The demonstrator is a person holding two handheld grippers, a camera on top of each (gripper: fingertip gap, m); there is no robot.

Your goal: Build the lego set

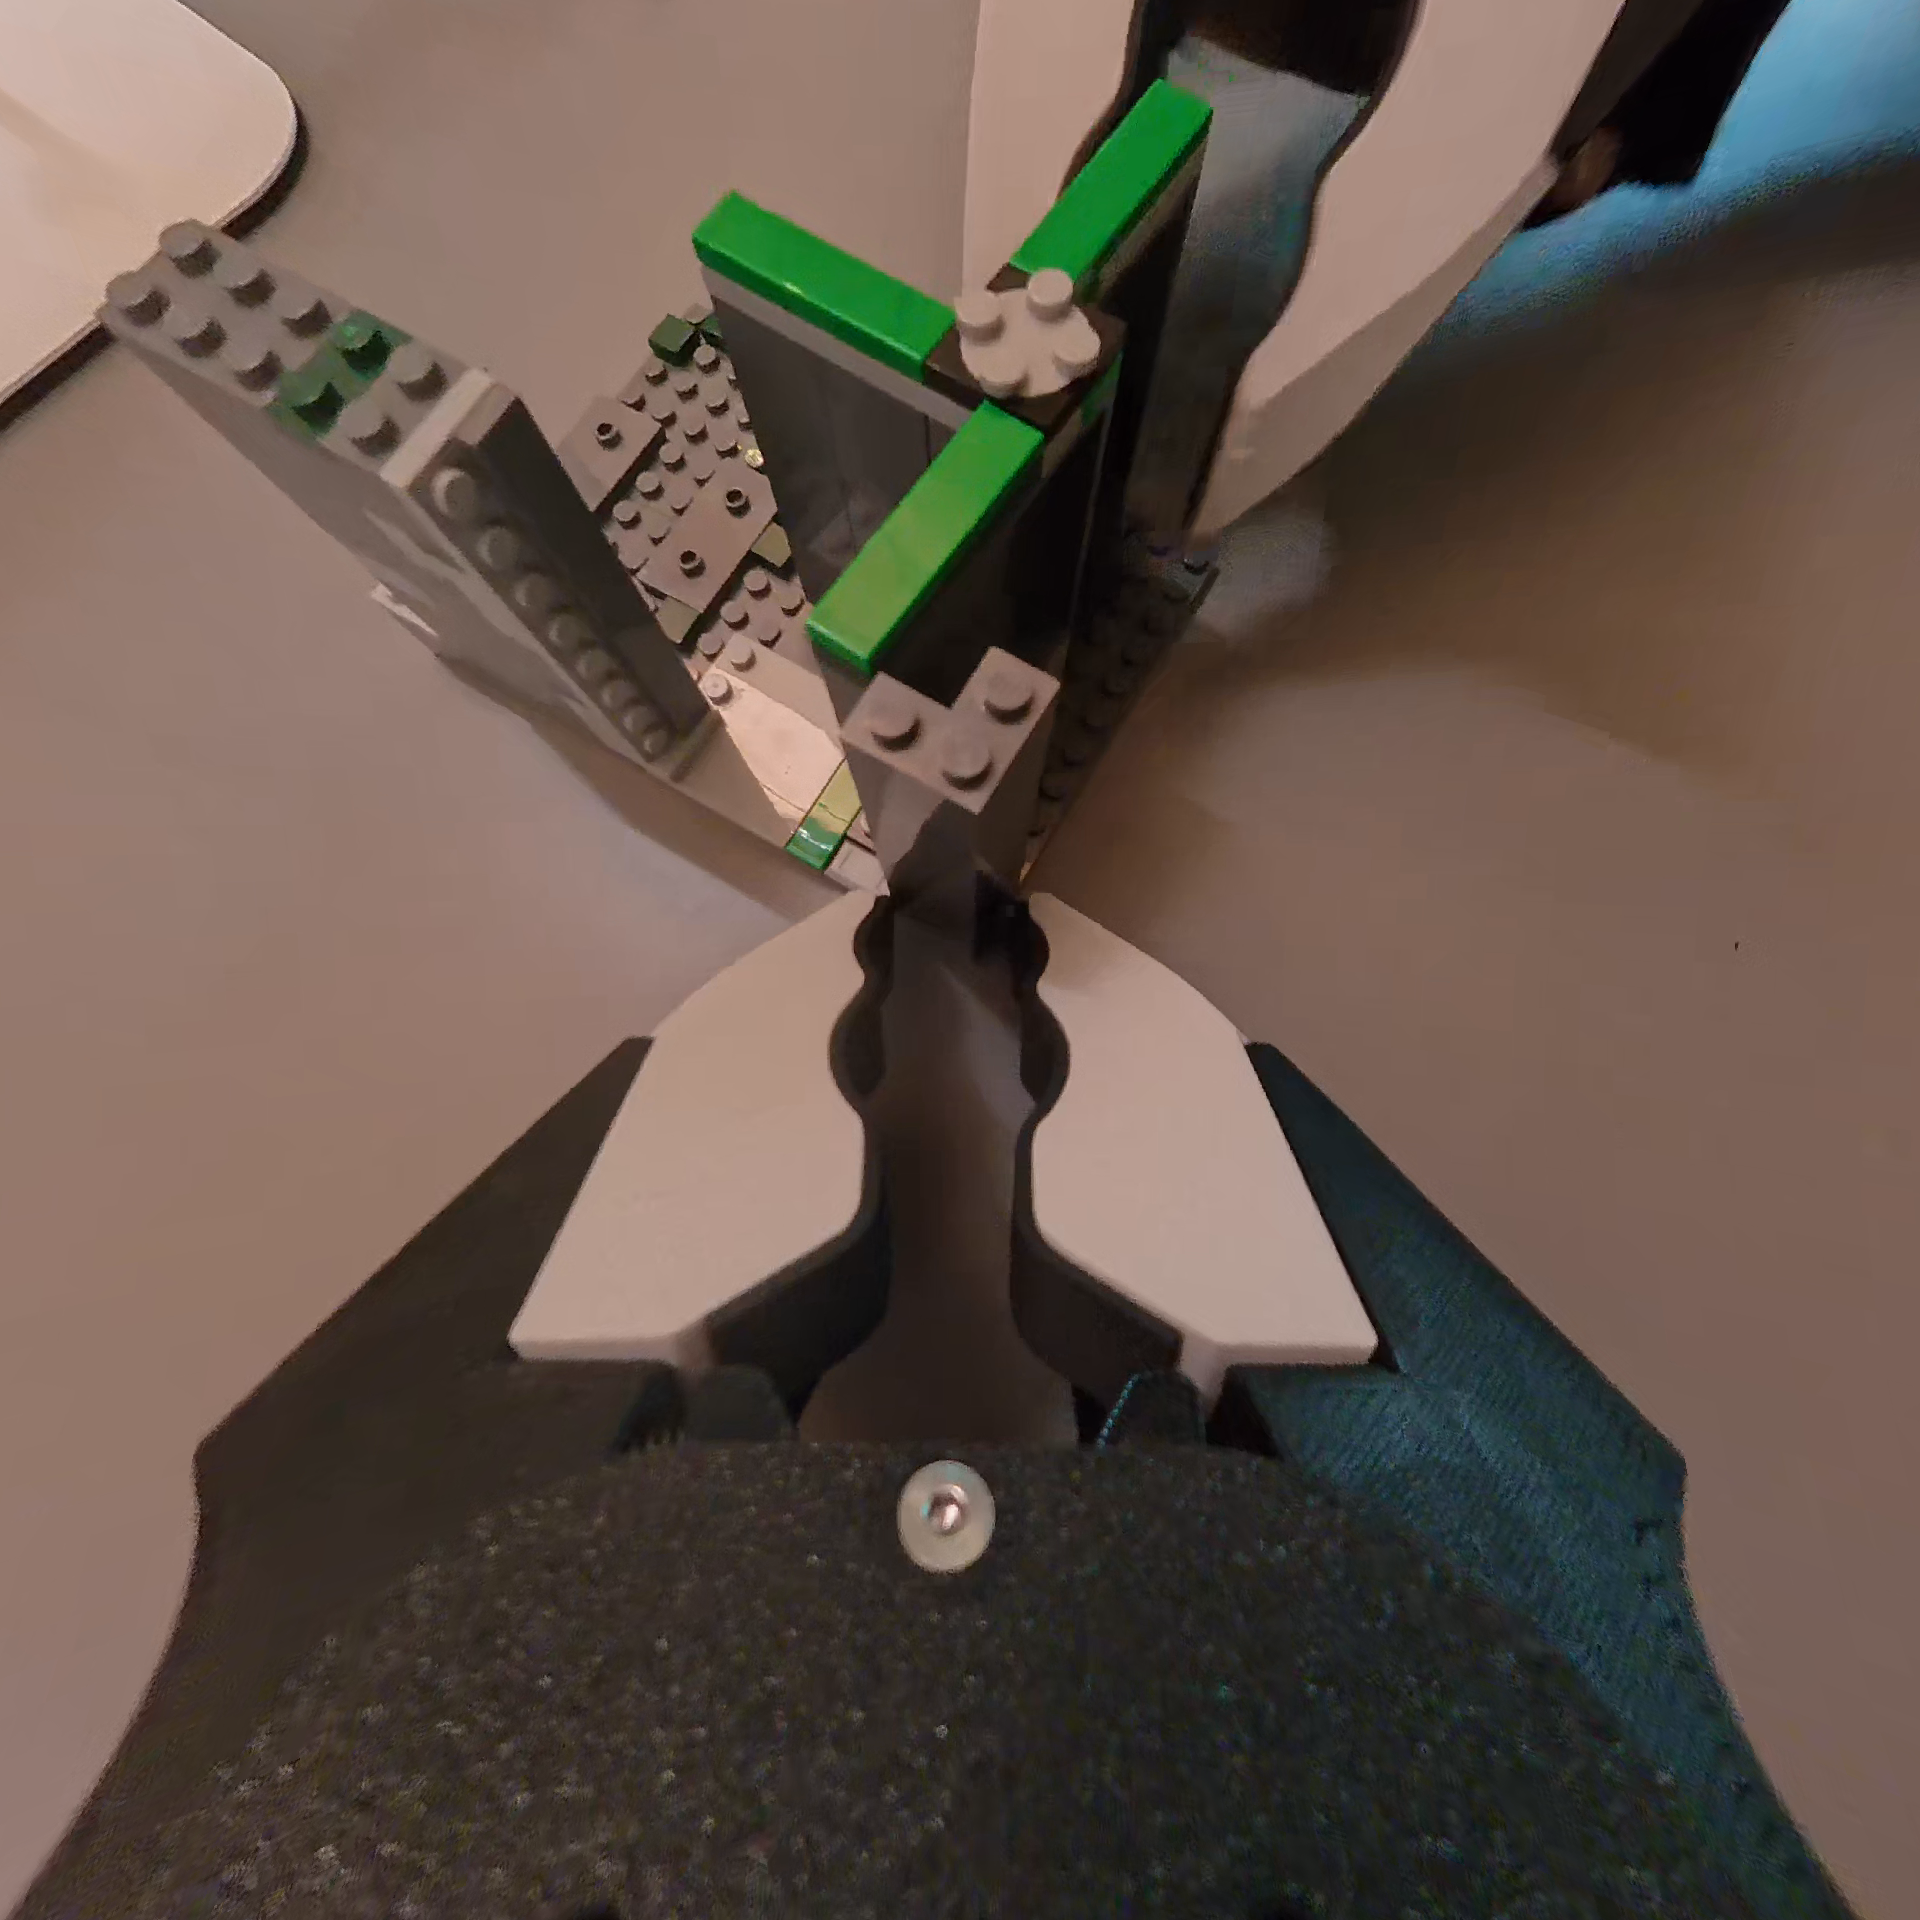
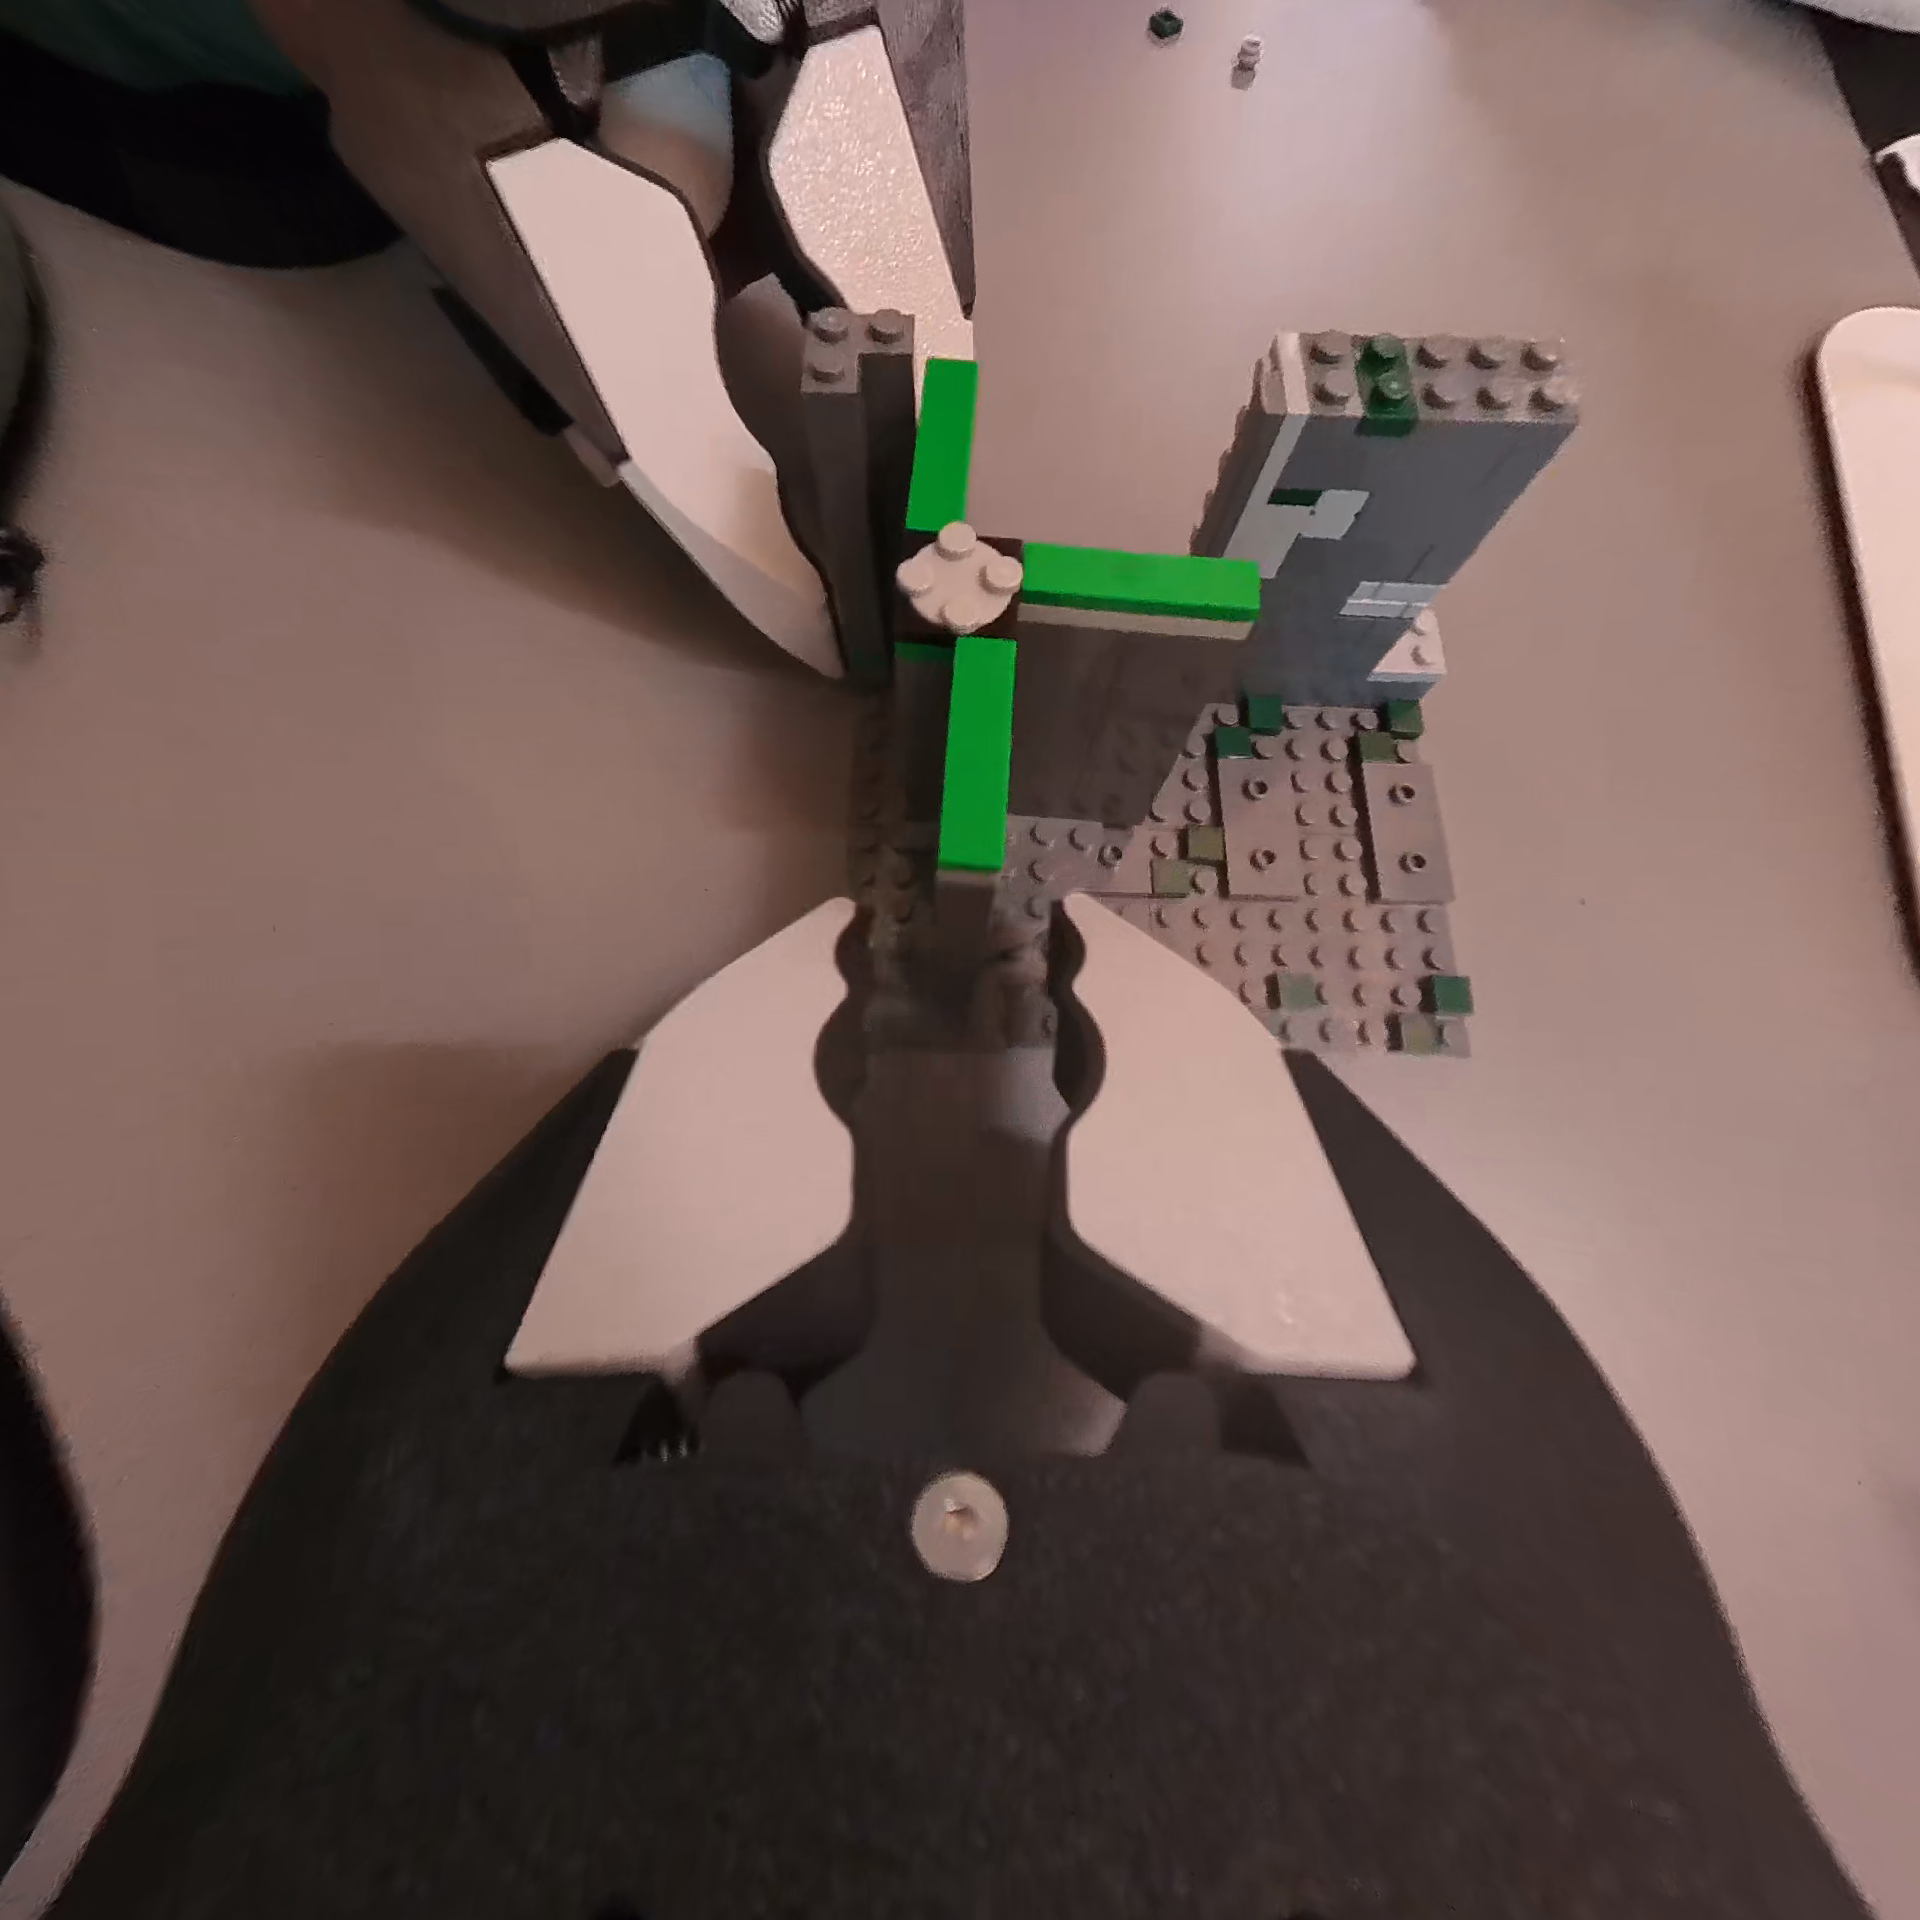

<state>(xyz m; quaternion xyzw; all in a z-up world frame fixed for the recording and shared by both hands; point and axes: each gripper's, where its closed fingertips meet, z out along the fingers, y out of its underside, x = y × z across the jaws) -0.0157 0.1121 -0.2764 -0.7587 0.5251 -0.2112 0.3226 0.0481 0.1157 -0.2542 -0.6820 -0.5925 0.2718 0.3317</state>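
On the table [image 2: 416, 831] stands the half-built model [image 2: 1299, 852]: baseplate, grey tower [image 2: 1392, 520] and green-topped walls [image 2: 977, 748] are up, with loose bits [image 2: 1247, 52] left far off. Both tongs clench it, left gripper [image 1: 951, 904] and right gripper [image 2: 961, 914] each grasping a wall end.

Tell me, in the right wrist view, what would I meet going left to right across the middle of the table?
Left gripper → round grey studded piece where the green bars join → horizontal green bar → tall grey brick tower → white tray at the right edge.
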